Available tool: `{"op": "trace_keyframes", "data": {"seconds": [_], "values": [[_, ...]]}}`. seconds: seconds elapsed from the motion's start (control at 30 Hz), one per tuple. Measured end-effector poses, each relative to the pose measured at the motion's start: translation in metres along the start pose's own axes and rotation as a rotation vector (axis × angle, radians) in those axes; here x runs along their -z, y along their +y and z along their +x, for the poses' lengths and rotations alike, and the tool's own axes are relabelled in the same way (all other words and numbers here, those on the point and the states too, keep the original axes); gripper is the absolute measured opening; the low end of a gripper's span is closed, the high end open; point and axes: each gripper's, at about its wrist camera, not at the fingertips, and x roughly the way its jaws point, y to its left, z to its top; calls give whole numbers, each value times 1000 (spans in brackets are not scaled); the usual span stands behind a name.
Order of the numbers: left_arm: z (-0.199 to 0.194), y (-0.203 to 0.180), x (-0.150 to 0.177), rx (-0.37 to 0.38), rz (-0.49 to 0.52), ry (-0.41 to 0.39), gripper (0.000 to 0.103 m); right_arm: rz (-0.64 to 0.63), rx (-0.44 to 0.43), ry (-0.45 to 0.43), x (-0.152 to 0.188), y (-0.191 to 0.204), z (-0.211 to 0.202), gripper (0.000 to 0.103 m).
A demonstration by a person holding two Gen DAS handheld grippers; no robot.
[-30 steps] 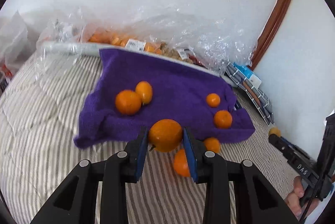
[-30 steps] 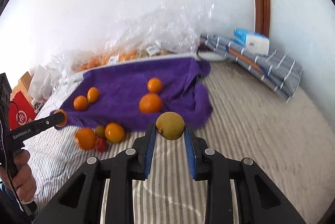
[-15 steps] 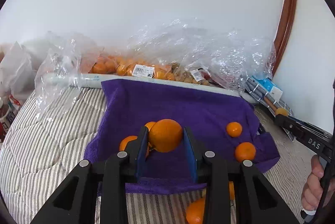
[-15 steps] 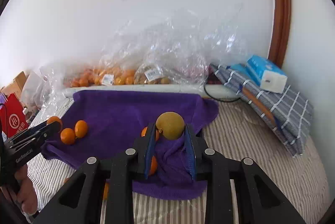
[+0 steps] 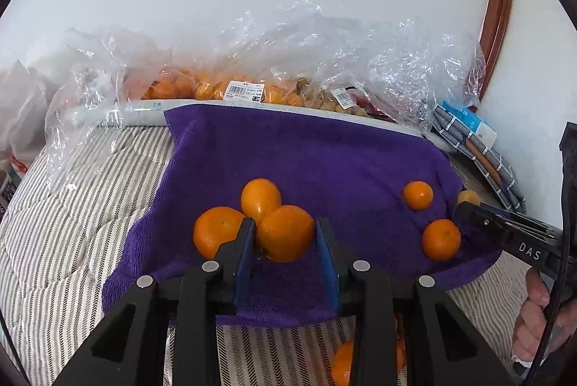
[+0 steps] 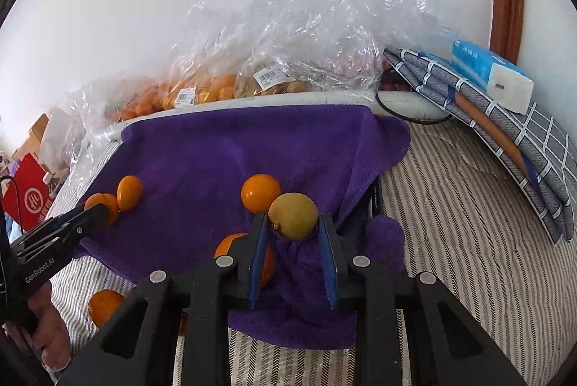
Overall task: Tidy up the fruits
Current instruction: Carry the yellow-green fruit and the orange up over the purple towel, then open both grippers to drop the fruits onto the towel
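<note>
A purple towel (image 5: 306,162) lies on the striped bed. My left gripper (image 5: 285,238) is shut on an orange (image 5: 285,233), held over the towel's near left part, right beside two oranges (image 5: 260,195) lying there. My right gripper (image 6: 293,223) is shut on a yellow-green fruit (image 6: 293,214), held over the towel's right part near two oranges (image 6: 260,192). The right gripper also shows in the left wrist view (image 5: 468,202). The left gripper shows in the right wrist view (image 6: 97,209). Loose oranges (image 6: 104,306) lie on the bed in front of the towel.
Clear plastic bags of fruit (image 5: 245,90) lie along the wall behind the towel. A folded checked cloth (image 6: 505,119) with a blue tissue pack (image 6: 490,72) sits at the right. A red bag (image 6: 29,202) stands at the left.
Both grippers have moved forward from the bed's front onto the purple towel, each still holding its fruit. The left one has come down beside the two oranges.
</note>
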Motion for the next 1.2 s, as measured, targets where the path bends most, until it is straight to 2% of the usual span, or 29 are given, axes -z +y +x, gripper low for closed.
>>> {"op": "trace_keyframes", "data": {"seconds": [0.3, 0.67, 0.77, 0.83, 0.93, 1.03, 1.13, 1.2], "values": [[10, -1, 5, 11, -10, 39, 32, -2, 0, 25, 4, -2, 6, 28], [10, 2, 5, 15, -25, 38, 32, -11, -5, 23, 4, -2, 5, 28], [10, 1, 5, 13, -21, 39, 32, -19, -7, 0, 3, 0, 1, 40], [9, 1, 5, 12, -22, 36, 32, -23, -12, -36, 2, 1, -6, 54], [6, 2, 4, 27, -29, 16, 39, -23, 2, -81, 2, 2, -13, 60], [1, 1, 4, 32, -32, -9, 40, -23, 15, -108, 2, 2, -16, 62], [-3, 1, 4, -5, -37, -35, 42, -43, 64, -143, 6, 6, -22, 62], [-7, 2, 4, -1, -53, -54, 43, -61, 76, -174, 6, 9, -29, 62]]}}
